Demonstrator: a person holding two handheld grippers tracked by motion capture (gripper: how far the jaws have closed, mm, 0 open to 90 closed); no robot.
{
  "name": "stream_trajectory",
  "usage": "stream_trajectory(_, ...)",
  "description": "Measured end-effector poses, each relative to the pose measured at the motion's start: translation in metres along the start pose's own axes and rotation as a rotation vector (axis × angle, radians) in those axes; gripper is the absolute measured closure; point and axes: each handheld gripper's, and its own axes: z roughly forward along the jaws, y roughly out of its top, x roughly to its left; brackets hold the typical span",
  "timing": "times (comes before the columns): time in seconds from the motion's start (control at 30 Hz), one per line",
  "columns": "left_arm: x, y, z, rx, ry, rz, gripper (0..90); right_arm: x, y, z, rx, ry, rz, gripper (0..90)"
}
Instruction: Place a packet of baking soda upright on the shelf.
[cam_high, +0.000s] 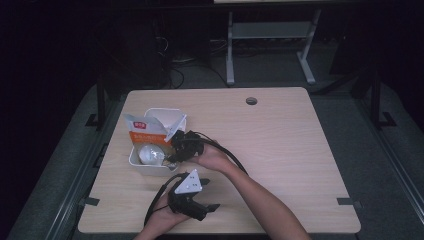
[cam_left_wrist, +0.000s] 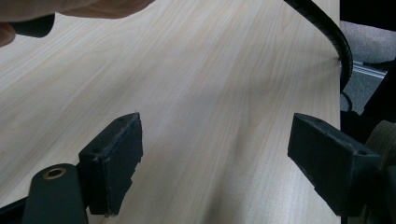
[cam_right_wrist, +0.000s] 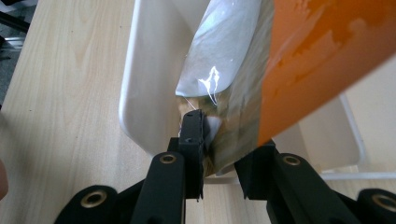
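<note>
Two claws are working: the right claw (cam_right_wrist: 224, 154) is pinching the orange-and-silver bag (cam_right_wrist: 261, 88) standing in the white bin (cam_high: 150, 167), while the left claw (cam_left_wrist: 215, 168) is hovering spread above the surface (cam_left_wrist: 201, 84).

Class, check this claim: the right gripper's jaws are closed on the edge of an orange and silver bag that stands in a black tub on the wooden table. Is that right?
Not quite: the tub is white, not black, as the right gripper view shows. The rest holds: the right gripper has its jaws on the edge of the orange and silver bag, on the wooden table.
</note>
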Motion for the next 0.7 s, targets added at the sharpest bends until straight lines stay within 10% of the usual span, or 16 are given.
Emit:
stream_trajectory(0.4, 0.0, 0.0, 0.001, 0.004, -0.001, -0.002, 17.6, 0.009, -0.002, 0.012, 0.062, -0.084, -0.068, 77.2)
stream_trajectory(0.7, 0.001, 0.0, -0.001, -0.003, -0.001, -0.005, 17.6, 0.001, -0.008, 0.013, -0.001, -0.006, 0.004, 68.3)
